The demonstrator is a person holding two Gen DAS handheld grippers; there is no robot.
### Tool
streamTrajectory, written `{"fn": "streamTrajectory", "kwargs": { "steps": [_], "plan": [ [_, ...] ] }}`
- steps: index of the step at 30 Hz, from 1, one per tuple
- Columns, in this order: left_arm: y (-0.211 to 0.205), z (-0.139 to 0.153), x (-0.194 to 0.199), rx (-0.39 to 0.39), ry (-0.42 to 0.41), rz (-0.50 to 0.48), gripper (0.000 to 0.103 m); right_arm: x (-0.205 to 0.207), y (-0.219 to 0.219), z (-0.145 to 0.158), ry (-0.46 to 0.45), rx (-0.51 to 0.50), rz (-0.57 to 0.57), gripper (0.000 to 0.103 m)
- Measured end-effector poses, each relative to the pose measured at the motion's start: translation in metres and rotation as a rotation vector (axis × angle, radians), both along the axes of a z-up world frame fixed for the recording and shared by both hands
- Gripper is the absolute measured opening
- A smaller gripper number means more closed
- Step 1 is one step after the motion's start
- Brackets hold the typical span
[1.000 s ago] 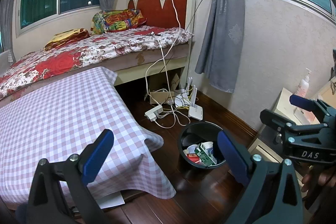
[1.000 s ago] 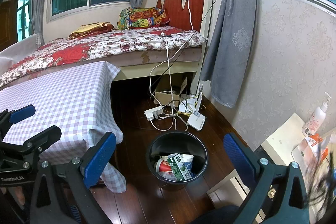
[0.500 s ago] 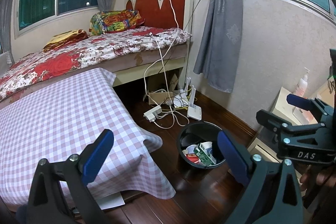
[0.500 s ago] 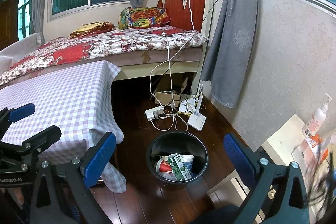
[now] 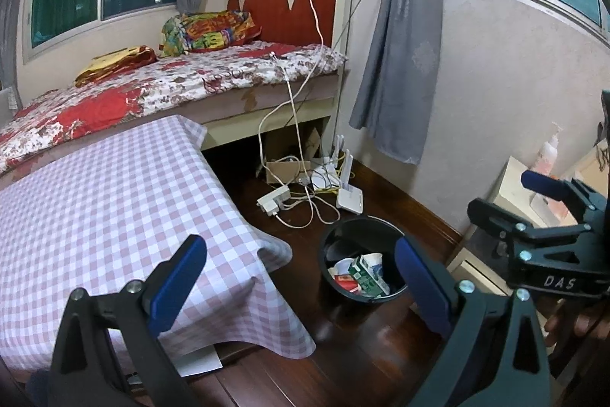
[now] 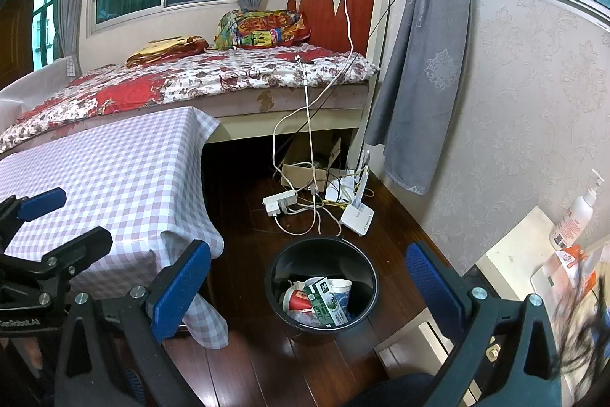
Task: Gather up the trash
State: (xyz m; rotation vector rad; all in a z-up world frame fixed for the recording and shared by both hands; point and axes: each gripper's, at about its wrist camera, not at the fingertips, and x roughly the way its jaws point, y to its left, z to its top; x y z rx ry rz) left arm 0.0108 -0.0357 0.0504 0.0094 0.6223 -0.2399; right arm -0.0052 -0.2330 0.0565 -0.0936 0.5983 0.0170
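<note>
Black gripper point(image 6: 305, 288) frames, blue-padded jaws, silver screws, white "DAS" lettering.

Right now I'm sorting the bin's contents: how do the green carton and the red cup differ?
In the black bin, the green carton is boxy with flat printed sides; the red cup is round and lies tipped over. The green carton sits on top in full view; the red cup is partly covered. Both lie loose, held by neither gripper.

Glossy dark wood floor point(image 6: 244, 246) (reflective); smooth black plastic bin point(image 6: 354, 258).
</note>
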Motion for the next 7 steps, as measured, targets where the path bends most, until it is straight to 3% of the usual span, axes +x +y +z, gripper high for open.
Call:
{"fn": "streamTrajectory", "kwargs": {
  "steps": [7],
  "plan": [
    [-0.0023, -0.0018, -0.0001, -0.006, -0.003, -0.021, 0.102, 0.0012, -0.0017, -0.0059, 0.008, 0.004, -0.002, 0.103]
  ]
}}
